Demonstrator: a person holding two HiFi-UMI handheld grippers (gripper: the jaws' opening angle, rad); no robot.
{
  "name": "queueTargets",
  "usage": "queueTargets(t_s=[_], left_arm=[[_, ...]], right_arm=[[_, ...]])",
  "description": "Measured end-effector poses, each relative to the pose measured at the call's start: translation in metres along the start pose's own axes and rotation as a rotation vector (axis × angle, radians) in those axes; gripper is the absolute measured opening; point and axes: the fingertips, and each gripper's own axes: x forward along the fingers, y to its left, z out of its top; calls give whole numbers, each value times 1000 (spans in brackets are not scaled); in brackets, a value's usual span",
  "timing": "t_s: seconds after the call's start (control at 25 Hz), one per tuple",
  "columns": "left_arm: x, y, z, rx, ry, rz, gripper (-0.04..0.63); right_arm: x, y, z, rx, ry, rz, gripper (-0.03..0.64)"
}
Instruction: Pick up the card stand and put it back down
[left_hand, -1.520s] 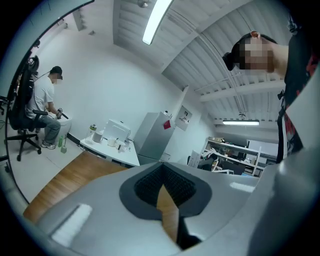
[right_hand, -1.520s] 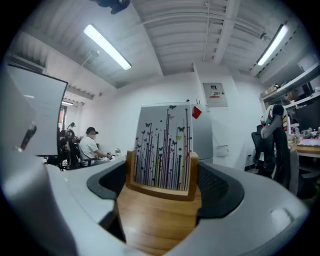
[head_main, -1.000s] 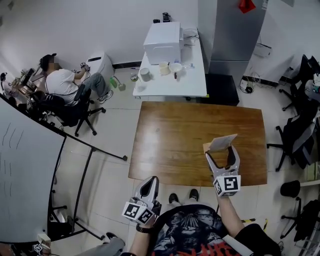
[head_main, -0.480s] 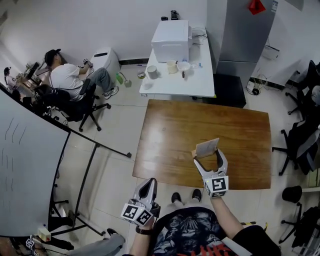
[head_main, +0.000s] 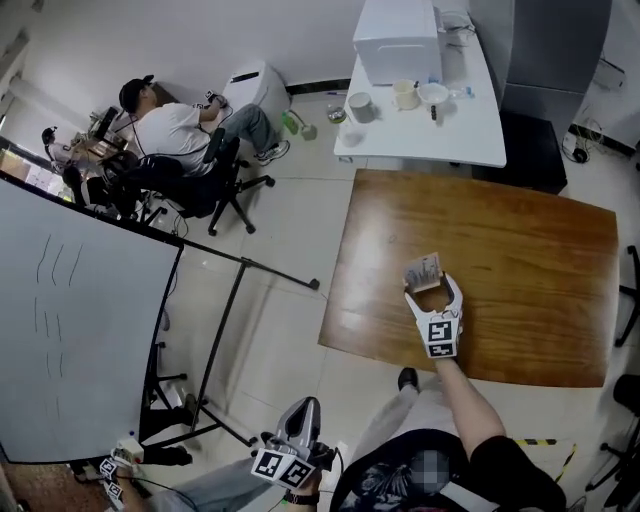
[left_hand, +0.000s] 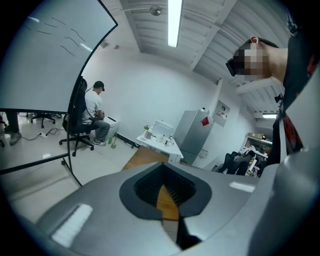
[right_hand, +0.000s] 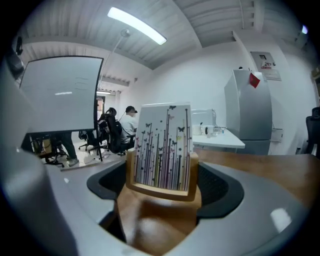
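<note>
The right tool (head_main: 430, 291) gripped the wooden card stand (head_main: 424, 272) by its base, one jaw pressed to each side. The stand was upright, and its card with thin stripes and butterflies faced the right gripper view. It sat over the left part of the brown table (head_main: 530, 250), at centre right of the head view; whether its base touched the tabletop could not be told. The left tool (head_main: 304, 405) hung at the bottom centre, off the table, jaws closed on nothing.
</note>
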Motion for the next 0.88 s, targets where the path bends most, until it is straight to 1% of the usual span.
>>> queueTargets(t_s=[0.12, 0.24, 0.32, 0.36, 0.4, 0.44, 0.48, 0.56, 0.64, 0.72, 0.76, 0.84, 0.88], left_arm=[[-3, 21, -2, 4, 8, 35, -2], [-3, 25, 1, -5, -7, 25, -2], [1, 26, 8, -13, -21, 0, -2], [5, 26, 12, -21, -29, -15, -2], [9, 25, 16, -28, -38, -35, -3], [15, 22, 20, -33, -48, -60, -2], [21, 17, 23, -37, -57, -89, -2], [36, 7, 29, -43, -72, -156, -2], [48, -2, 31, -42, -72, -217, -3], [56, -5, 31, -22, -47, -275, -3], [59, -6, 31, 0, -27, -309, -3], [71, -18, 27, 39, 13, -394, -2], [80, -29, 22, 43, 28, -441, -2]], right_arm=[[43, 0, -16, -15, 63, -18, 436], [54, 5, -32, -5, 129, -8, 434], [53, 13, -45, 24, 199, 19, 426], [50, 17, -52, 34, 235, 34, 369], [45, 19, -56, 41, 259, 45, 374], [39, 17, -58, 52, 268, 51, 398], [29, 13, -58, 68, 263, 49, 407], [-3, -4, -45, 127, 225, 26, 398], [-58, -22, -23, 210, 158, -23, 306], [-121, -34, 5, 257, 78, -110, 183], [-152, -36, 23, 257, 37, -162, 109], [-210, -44, 62, 238, -43, -254, 2], [-238, -53, 80, 229, -77, -292, -6]])
